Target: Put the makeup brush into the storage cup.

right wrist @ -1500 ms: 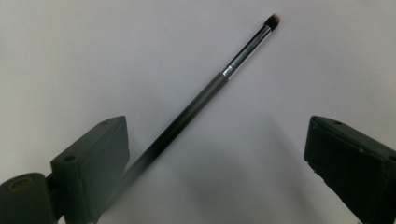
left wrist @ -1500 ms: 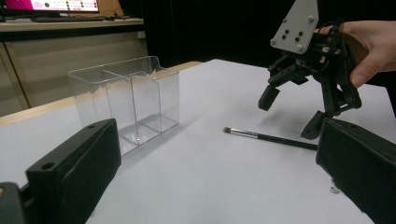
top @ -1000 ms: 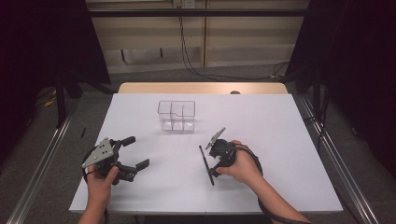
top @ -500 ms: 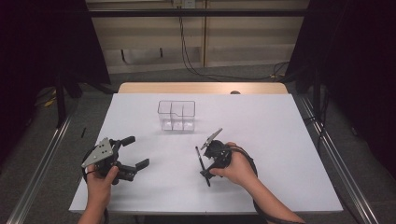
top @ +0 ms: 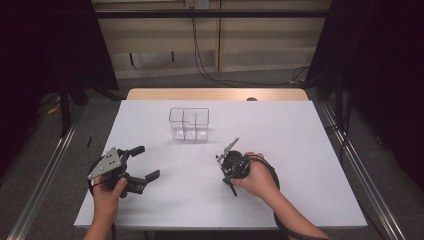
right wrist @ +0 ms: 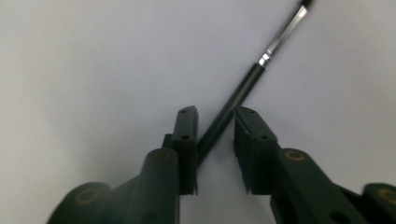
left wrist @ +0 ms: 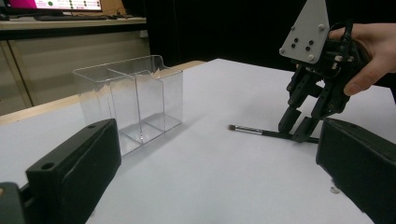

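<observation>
A thin black makeup brush [left wrist: 252, 132] with a silver ferrule lies flat on the white table [top: 280, 130]. My right gripper [top: 226, 171] points down over its handle. In the right gripper view the handle [right wrist: 247, 81] runs slantwise between the jaws of the right gripper [right wrist: 215, 116]. The jaws have just been closing, and a gap wider than the handle remains. My left gripper [top: 146, 162] is held open at the front left with nothing between its jaws [left wrist: 215, 177]. A clear divided plastic container [top: 189, 123] stands upright behind both grippers, nothing in it.
The container [left wrist: 130, 105] is the only other object on the table. A bare wooden strip [top: 215, 94] runs along the far edge. Metal rails [top: 350, 155] flank both sides, and cables hang at the back wall.
My right gripper's jaws have drawn much closer together around the brush handle. The left gripper has stayed where it was.
</observation>
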`<state>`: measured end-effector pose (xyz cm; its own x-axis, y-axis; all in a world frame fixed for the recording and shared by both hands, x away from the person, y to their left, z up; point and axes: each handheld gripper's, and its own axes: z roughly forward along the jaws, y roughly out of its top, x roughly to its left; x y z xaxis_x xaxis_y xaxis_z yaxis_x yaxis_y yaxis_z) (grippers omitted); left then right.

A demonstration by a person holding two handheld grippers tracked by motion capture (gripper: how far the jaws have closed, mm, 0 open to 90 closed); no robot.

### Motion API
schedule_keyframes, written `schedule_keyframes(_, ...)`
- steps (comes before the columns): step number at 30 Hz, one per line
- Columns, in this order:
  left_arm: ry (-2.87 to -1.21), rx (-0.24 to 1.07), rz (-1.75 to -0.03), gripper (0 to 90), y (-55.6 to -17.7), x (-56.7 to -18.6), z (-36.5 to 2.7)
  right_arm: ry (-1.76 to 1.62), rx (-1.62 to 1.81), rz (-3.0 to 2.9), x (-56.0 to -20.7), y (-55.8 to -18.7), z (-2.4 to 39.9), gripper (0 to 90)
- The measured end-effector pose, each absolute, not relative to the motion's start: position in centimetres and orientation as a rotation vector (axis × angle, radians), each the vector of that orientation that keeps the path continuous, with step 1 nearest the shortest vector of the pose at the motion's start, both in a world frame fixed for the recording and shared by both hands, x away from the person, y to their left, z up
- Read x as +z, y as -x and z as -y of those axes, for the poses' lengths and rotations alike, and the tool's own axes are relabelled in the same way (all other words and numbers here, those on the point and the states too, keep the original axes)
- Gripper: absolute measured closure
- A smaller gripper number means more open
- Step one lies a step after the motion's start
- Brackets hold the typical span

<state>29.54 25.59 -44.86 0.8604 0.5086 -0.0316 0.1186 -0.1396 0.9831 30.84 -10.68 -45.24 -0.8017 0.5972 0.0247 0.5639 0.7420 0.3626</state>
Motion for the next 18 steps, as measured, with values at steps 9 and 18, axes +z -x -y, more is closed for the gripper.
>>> schedule_keyframes(9,-1.693,0.358,-0.488,0.0,-29.57,-44.88,-25.51,-1.106,0.472,-2.83,-45.06,-31.19,11.23,84.6)
schedule_keyframes(18,-1.69,0.359,-0.488,0.0,-29.53,-44.81,-25.47,-1.094,0.428,-2.835,-44.99,-31.3,10.84,84.8)
